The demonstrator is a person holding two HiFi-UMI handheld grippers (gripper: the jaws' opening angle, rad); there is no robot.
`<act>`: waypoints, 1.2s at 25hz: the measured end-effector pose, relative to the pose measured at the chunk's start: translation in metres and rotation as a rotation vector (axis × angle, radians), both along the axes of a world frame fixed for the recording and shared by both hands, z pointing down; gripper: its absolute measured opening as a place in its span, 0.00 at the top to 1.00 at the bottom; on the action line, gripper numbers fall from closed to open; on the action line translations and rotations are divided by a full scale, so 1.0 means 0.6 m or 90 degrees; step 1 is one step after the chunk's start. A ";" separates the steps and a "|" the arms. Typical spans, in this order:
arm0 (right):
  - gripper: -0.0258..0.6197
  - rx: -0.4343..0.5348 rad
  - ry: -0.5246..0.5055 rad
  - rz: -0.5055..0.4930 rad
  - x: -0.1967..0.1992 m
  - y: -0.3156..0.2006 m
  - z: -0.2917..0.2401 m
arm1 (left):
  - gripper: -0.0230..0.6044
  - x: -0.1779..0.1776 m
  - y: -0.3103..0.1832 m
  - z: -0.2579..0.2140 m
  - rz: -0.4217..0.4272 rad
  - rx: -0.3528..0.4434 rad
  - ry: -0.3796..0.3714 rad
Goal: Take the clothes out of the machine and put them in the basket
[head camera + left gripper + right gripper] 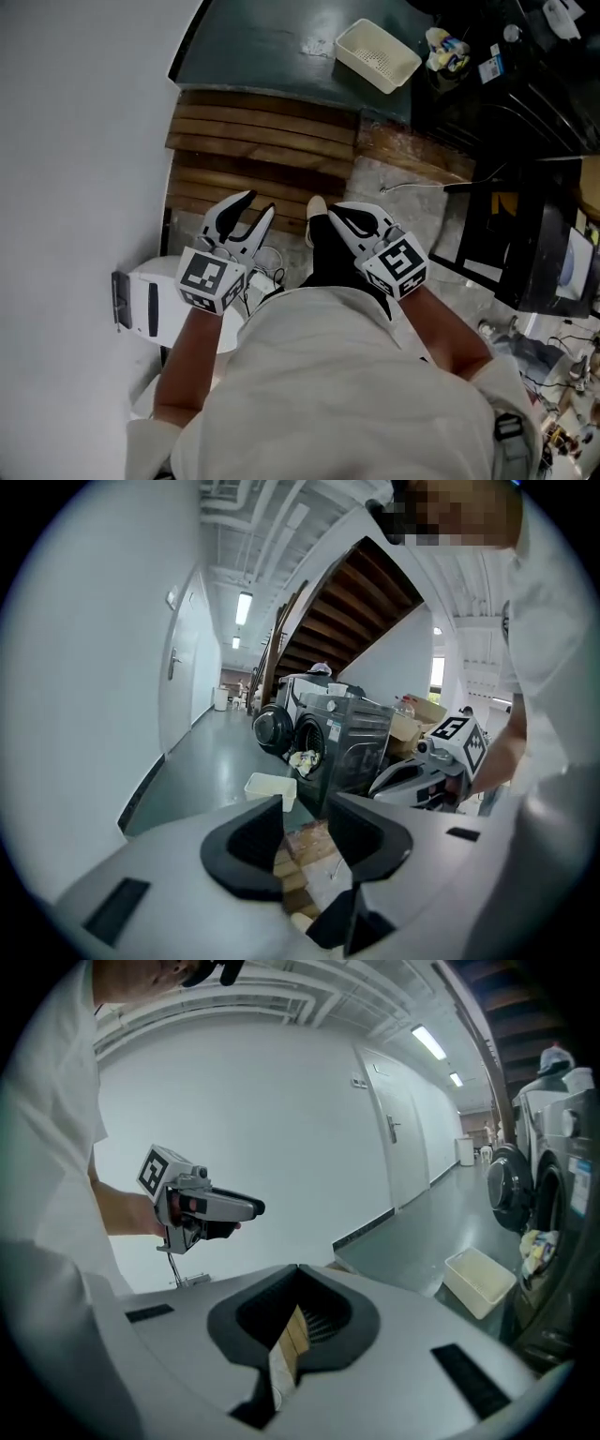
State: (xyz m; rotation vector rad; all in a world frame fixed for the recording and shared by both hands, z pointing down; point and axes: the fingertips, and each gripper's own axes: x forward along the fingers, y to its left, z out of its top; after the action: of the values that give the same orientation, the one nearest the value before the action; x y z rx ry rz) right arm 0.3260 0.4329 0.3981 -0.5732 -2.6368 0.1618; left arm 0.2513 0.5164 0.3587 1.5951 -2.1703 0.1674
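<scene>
The dark washing machine (349, 742) stands across the hall with its round door (272, 729) swung open. Light clothes (305, 759) hang out of its drum. The white basket (272, 787) sits on the floor in front of it; the basket (378, 54) also shows at the top of the head view, beside the clothes (445, 52). Both grippers are held in the air far from the machine. My left gripper (307, 804) is open with nothing between its jaws. My right gripper (298, 1269) is shut, tips touching, and holds nothing. The basket (480, 1281) and clothes (532, 1246) lie to its right.
Wooden steps (262, 141) lie just ahead of my feet, then grey-green floor (253, 47). A white wall (84, 141) runs along the left, with a small white appliance (150, 305) at its foot. Black furniture (525, 234) and cables crowd the right. A staircase (361, 602) rises overhead.
</scene>
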 end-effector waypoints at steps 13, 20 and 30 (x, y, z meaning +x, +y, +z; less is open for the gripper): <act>0.95 -0.012 0.018 0.068 -0.184 -0.193 -0.122 | 0.73 -0.226 -0.277 -0.185 0.112 0.026 -0.016; 0.95 0.000 0.037 0.125 -0.311 -0.267 -0.118 | 0.73 -0.363 -0.379 -0.168 0.190 0.029 0.001; 0.95 0.035 0.076 0.277 -0.577 -0.363 -0.144 | 0.73 -0.633 -0.521 -0.167 0.359 0.046 0.016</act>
State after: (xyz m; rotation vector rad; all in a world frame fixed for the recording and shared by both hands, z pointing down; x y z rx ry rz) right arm -0.0204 0.2148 0.3115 0.0353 -2.6016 0.2436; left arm -0.1288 0.2041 0.2583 2.2016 -1.6692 0.2362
